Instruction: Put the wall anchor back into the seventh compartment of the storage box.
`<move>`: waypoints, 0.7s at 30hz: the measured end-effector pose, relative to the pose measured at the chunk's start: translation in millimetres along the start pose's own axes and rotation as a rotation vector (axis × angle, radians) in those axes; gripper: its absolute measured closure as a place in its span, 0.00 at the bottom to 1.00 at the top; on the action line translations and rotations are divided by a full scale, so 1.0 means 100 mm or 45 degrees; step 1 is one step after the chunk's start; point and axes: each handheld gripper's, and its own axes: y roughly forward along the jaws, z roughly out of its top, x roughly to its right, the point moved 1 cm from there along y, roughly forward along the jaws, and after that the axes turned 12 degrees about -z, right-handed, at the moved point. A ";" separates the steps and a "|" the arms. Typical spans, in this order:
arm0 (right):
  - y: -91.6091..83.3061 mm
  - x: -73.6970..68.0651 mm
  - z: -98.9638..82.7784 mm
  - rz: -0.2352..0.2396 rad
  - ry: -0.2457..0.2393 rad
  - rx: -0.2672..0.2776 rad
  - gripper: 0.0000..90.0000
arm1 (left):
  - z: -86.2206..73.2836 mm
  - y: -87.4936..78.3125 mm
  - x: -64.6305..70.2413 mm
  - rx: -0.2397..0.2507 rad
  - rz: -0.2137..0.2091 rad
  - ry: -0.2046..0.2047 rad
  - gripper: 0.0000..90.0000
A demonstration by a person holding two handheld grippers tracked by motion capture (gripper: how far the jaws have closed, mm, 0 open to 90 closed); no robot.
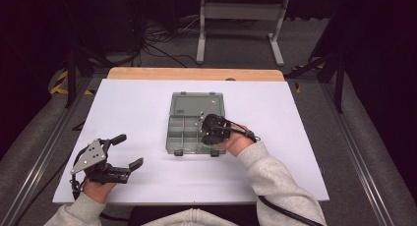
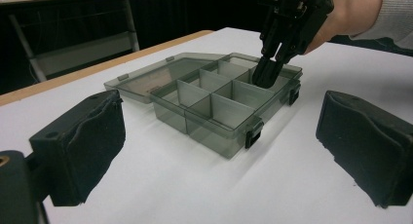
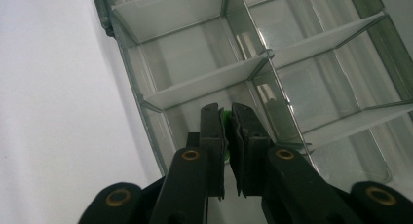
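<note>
the right gripper (image 1: 210,132) hangs over the near right compartment of the open organiser box (image 1: 183,130), jaws pointing down into it; in the right gripper view its jaws are closed on a small green piece (image 3: 225,118), visible only as a sliver between the pads, so its shape cannot be told; the piece is held just above the compartment floor, beside a divider, which suggests it is either being set down there or has just been picked out; which of the two cannot be judged from here; the box sits mid-desk on the white desk (image 1: 128,108) with its lid (image 1: 195,104) folded flat on the far side, leaving every compartment reachable from above; the other compartments look empty as far as can be seen; the left gripper (image 1: 125,150) rests well apart at the near left of the desk, jaws wide open and holding nothing, apparently kept out of the way; in the left gripper view its jaws frame the box from a distance.
</note>
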 end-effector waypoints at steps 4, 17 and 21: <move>0.03 -0.01 0.00 0.003 0.006 -0.014 0.93 | 0.00 0.00 0.00 0.005 0.000 0.000 0.05; 0.08 -0.03 0.00 -0.007 -0.002 -0.013 0.87 | 0.00 0.00 0.00 0.000 -0.004 0.000 0.05; 0.02 -0.03 0.03 -0.022 -0.010 0.020 0.84 | 0.00 0.00 0.00 -0.001 -0.001 -0.001 0.05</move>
